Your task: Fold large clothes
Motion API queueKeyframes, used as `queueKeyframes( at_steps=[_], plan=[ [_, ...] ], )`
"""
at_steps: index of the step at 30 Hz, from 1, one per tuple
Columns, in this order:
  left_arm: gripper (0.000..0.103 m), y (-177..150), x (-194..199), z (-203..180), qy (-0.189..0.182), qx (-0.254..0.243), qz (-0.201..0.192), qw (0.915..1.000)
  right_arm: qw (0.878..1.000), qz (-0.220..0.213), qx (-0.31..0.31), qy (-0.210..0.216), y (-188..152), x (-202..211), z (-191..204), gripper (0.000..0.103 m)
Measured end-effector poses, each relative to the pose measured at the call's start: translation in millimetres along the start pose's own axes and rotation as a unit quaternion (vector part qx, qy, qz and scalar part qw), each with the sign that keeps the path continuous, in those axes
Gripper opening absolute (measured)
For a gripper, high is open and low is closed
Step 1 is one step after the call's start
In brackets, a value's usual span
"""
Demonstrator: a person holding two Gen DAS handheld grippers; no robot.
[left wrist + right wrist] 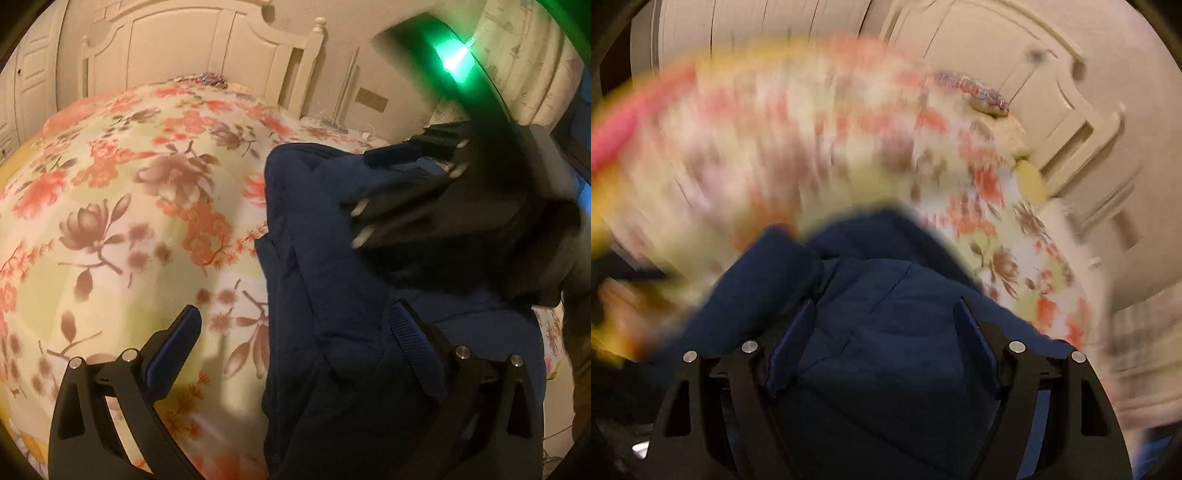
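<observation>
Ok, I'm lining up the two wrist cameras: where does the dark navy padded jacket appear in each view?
Left wrist: the dark navy padded jacket fills the right half, lying on the floral bedspread, partly under the right gripper.
Right wrist: it fills the lower centre, between the gripper fingers.
Shared landmark: the cream panelled headboard.

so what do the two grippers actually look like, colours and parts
Both match: the left gripper and right gripper have black angular plastic linkage frames with triangular cut-outs and round silver pivot bolts. Their fingers carry flat, dark blue textured pads. Seen from the left wrist view, the right gripper's body is black with a glowing green light on top. No cables or sleeves are clearly visible.
</observation>
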State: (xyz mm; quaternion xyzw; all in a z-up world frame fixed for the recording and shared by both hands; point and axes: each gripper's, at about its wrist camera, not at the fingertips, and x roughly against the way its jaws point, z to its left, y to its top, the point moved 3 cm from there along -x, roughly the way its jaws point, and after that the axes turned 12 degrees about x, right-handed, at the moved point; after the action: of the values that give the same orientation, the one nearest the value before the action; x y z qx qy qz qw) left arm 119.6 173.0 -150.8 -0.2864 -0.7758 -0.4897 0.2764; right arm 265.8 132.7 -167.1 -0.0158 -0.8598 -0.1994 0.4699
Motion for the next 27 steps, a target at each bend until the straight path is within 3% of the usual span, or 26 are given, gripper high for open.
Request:
queueKeyframes(
  at_steps=[3,6,9,10,13,14,17,20,23,24,27],
  plan=[
    [0.101,3.2,1.0,3.5,-0.024,0.014,0.020,0.9994,1.000,0.003,-0.013,0.005,4.5,7.0,-7.4,0.075],
    [0.101,8.7,-0.8,13.4,-0.057,0.038,0.047,0.9965,0.995,-0.056,-0.067,0.046,-16.7,44.1,-25.4,0.075],
    [0.101,11.3,-5.6,20.3,-0.094,0.054,0.078,0.9910,0.974,-0.132,-0.162,0.084,-71.8,86.0,-45.6,0.094],
    [0.101,11.9,-8.6,20.5,-0.104,0.053,0.086,0.9894,0.965,-0.149,-0.192,0.096,-91.0,94.8,-48.9,0.095],
    [0.101,12.9,-19.8,19.7,-0.132,0.065,0.114,0.9825,0.915,-0.190,-0.313,0.170,-174.1,110.0,-56.6,0.096],
    [0.101,13.0,-24.2,20.1,-0.146,0.075,0.125,0.9784,0.892,-0.194,-0.358,0.197,-207.6,108.5,-55.1,0.096],
    [0.101,12.2,-36.4,20.5,-0.178,0.094,0.148,0.9682,0.852,-0.174,-0.423,0.254,-262.1,93.9,-36.8,0.097],
    [0.101,10.4,-43.1,21.9,-0.209,0.106,0.157,0.9594,0.829,-0.164,-0.432,0.314,-273.9,76.0,-8.7,0.097],
    [0.101,5.1,-41.7,21.0,-0.223,0.099,0.146,0.9586,0.802,-0.183,-0.436,0.365,-263.9,65.8,4.2,0.098],
    [0.101,1.4,-41.0,17.9,-0.229,0.092,0.145,0.9582,0.806,-0.187,-0.425,0.366,-257.0,65.3,7.1,0.099],
    [0.097,-5.1,-40.6,5.9,-0.233,0.068,0.166,0.9558,0.836,-0.172,-0.395,0.339,-237.5,65.0,16.9,0.099]
  ],
)
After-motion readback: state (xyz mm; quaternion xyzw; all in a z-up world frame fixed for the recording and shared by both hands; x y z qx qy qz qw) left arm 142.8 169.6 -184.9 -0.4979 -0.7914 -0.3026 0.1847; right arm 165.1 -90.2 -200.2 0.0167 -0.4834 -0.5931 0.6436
